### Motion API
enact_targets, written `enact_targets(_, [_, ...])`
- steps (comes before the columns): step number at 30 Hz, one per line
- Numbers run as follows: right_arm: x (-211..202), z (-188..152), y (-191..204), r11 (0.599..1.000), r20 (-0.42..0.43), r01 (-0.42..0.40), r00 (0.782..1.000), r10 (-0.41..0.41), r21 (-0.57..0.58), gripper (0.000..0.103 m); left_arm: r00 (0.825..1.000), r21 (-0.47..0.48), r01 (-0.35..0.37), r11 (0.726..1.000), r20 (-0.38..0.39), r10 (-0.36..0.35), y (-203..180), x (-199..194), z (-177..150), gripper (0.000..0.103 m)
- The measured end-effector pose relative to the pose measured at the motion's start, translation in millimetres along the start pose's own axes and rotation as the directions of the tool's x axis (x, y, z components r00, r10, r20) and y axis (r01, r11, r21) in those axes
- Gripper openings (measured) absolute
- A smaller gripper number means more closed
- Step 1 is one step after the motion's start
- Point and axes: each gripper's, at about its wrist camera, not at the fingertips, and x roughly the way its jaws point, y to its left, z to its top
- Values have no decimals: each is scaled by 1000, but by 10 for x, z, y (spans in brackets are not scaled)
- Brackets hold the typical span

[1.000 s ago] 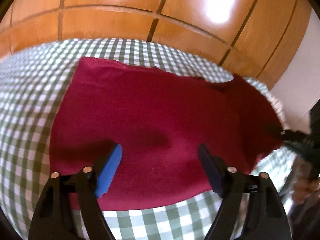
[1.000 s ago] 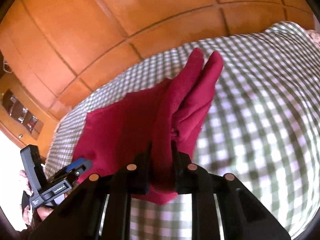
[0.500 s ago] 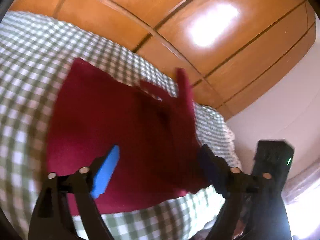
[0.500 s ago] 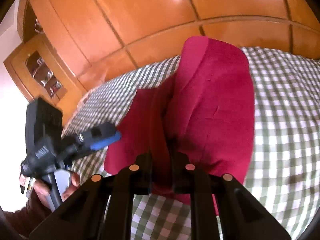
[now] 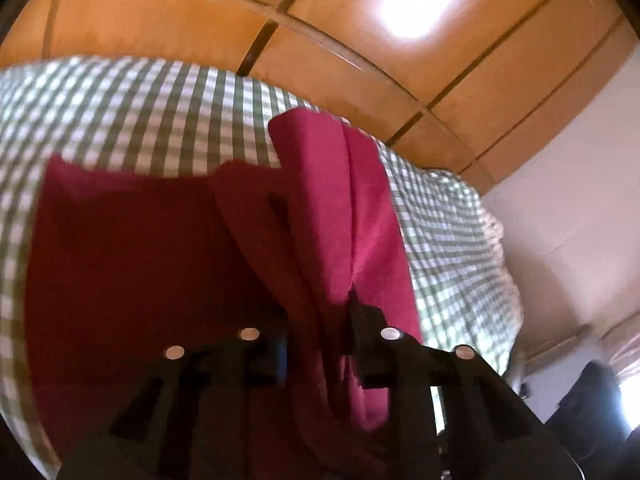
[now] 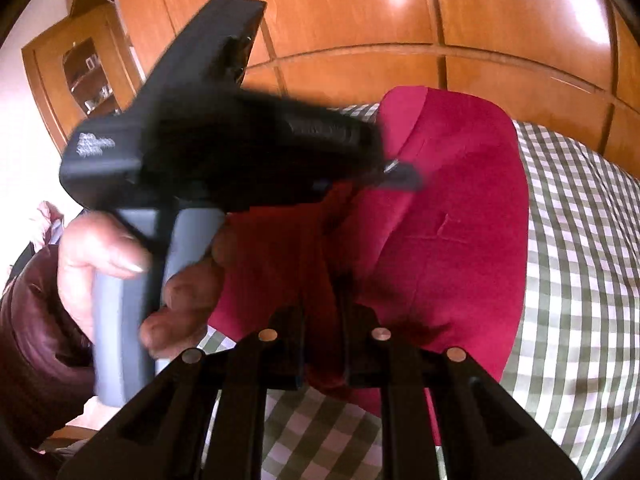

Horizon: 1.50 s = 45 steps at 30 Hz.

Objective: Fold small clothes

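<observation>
A dark red cloth (image 5: 132, 264) lies on the green-checked tablecloth (image 5: 132, 108), with one side lifted in a raised fold (image 5: 332, 208). My left gripper (image 5: 320, 320) is shut on that raised fold. My right gripper (image 6: 324, 312) is shut on the same red cloth (image 6: 452, 216), holding a bunched edge above the checked cloth (image 6: 580, 260). In the right wrist view the left gripper's black body (image 6: 208, 132) and the hand holding it (image 6: 104, 256) sit close at the left, its tips at the cloth.
A wooden panelled wall (image 5: 320, 28) runs behind the table. A wooden glass-front cabinet (image 6: 80, 76) stands at the far left. A white wall (image 5: 580, 200) and the table's right edge (image 5: 504, 264) lie to the right.
My left gripper has closed on the raised fold of the red cloth; it was open over the flat cloth before. The two grippers have come close together, with the right one lifting the cloth higher.
</observation>
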Motion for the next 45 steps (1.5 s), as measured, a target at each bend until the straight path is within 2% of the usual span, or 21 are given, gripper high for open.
enact_targets(2, [-204, -3, -112, 996, 34, -79, 996, 78, 27, 19, 999, 40, -28, 999, 27, 27, -57, -67, -6, 20])
enact_targets(3, [-298, -17, -162, 995, 48, -93, 995, 91, 31, 23, 999, 50, -36, 998, 31, 35, -68, -99, 6, 20])
enact_targets(4, [-387, -14, -226, 995, 63, -93, 994, 90, 41, 28, 999, 63, -42, 997, 34, 40, -84, -156, 16, 20])
enact_targets(7, [-662, -103, -571, 990, 102, -78, 993, 67, 117, 29, 996, 103, -71, 992, 53, 66, -45, -325, 112, 20])
enact_targets(9, [-697, -171, -754, 987, 94, -27, 996, 12, 157, 29, 995, 110, -78, 991, 63, 71, 0, -485, 137, 20])
enact_targets(13, [-475, -216, -788, 985, 51, -27, 999, 18, 170, 29, 991, 114, -112, 987, 93, 101, 109, -787, 170, 20])
enact_targets(19, [107, -163, -382, 994, -33, -53, 998, 57, 98, 28, 974, 56, -216, 975, 87, 211, 531, -983, 28, 20])
enact_targets(21, [259, -162, -284, 996, -55, -47, 997, 51, 77, 28, 961, 45, -274, 961, 61, 271, 722, -915, -59, 20])
enact_targets(22, [296, -164, -248, 997, -61, -44, 997, 49, 70, 28, 950, 36, -311, 950, 37, 310, 834, -848, -115, 24])
enact_targets(25, [395, -160, -108, 1000, -77, -11, 997, 12, 12, 29, 913, 3, -408, 913, 19, 408, 1026, -775, -238, 46])
enact_targets(27, [428, -159, -85, 1000, -91, 3, 996, -5, -14, 29, 905, -33, -421, 906, 58, 422, 1013, -885, -272, 47])
enact_targets(30, [335, -73, -119, 1000, -97, -12, 995, 11, -6, 29, 875, -71, -436, 897, 200, 441, 858, -1202, -306, 47])
enact_targets(31, [243, -1, -156, 1000, -74, -20, 997, 21, 7, 29, 872, -75, -425, 902, 232, 431, 820, -1264, -320, 47])
enact_targets(33, [65, 121, -177, 998, -31, -43, 999, 44, 37, 29, 874, -60, -391, 918, 289, 391, 708, -1360, -360, 47])
enact_targets(36, [72, 431, -208, 998, 18, -35, 999, 34, 50, 29, 877, 1, -387, 922, 309, 367, 523, -1304, -395, 47])
enact_targets(39, [330, 763, -268, 997, 24, -4, 1000, 3, 72, 29, 901, 45, -354, 934, 286, 328, 418, -1151, -411, 47])
enact_targets(42, [691, 1021, -299, 996, -8, 6, 1000, -6, 93, 29, 908, 67, -359, 931, 255, 332, 385, -1006, -475, 47])
enact_targets(43, [813, 1100, -308, 995, -23, 14, 1000, -12, 95, 29, 915, 70, -356, 932, 229, 332, 413, -920, -497, 47])
enact_targets(45, [1085, 1202, -362, 993, -68, 16, 998, -8, 117, 31, 918, 69, -366, 928, 190, 348, 500, -793, -545, 47])
